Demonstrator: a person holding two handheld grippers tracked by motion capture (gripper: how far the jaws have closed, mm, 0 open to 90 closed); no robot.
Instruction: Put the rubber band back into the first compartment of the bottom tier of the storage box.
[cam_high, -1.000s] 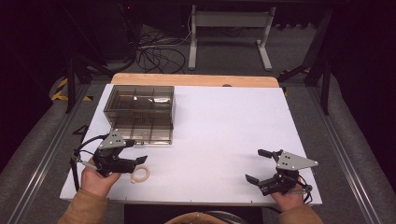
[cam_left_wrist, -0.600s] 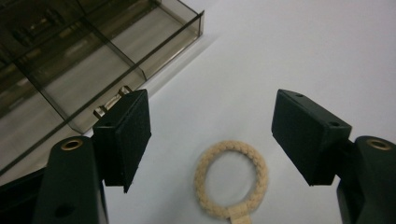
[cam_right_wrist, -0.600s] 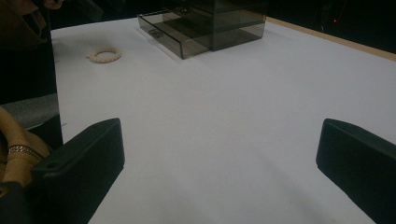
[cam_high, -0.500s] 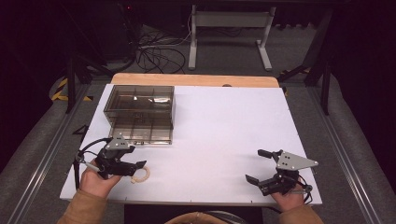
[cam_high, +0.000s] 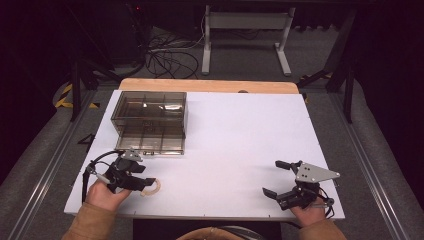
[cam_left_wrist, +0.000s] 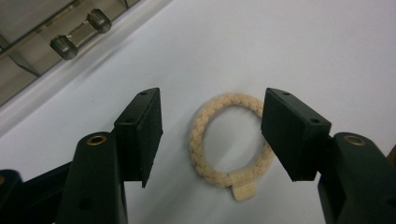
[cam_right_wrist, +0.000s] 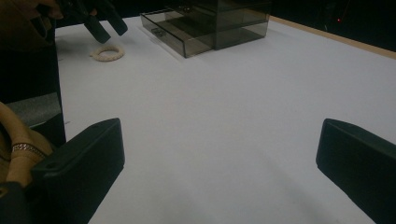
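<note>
A cream braided ring (cam_high: 151, 188) with a small tab lies flat on the white table (cam_high: 240, 135) near the front left. My left gripper (cam_high: 146, 180) hangs low over it, pointing down. In the left gripper view the ring (cam_left_wrist: 196, 140) sits between the two black pads (cam_left_wrist: 142, 133), with a gap on each side. The jaws of my left gripper (cam_left_wrist: 217, 135) have just been closing and touch nothing. At the front right my right gripper (cam_high: 276, 178) rests wide open over bare table (cam_right_wrist: 224, 154). The right gripper view shows the ring (cam_right_wrist: 107, 52) far off, below the left gripper (cam_right_wrist: 105, 23).
A smoked clear drawer box (cam_high: 150, 120) stands at the back left, its bottom drawer (cam_right_wrist: 187, 39) pulled out a little toward me. Its drawer handle (cam_left_wrist: 79, 35) is just beyond the ring. The table's front edge (cam_high: 210, 217) is close to both hands.
My left gripper has sunk toward the table over the ring, and its jaws stand narrower than before. The right gripper has kept still.
</note>
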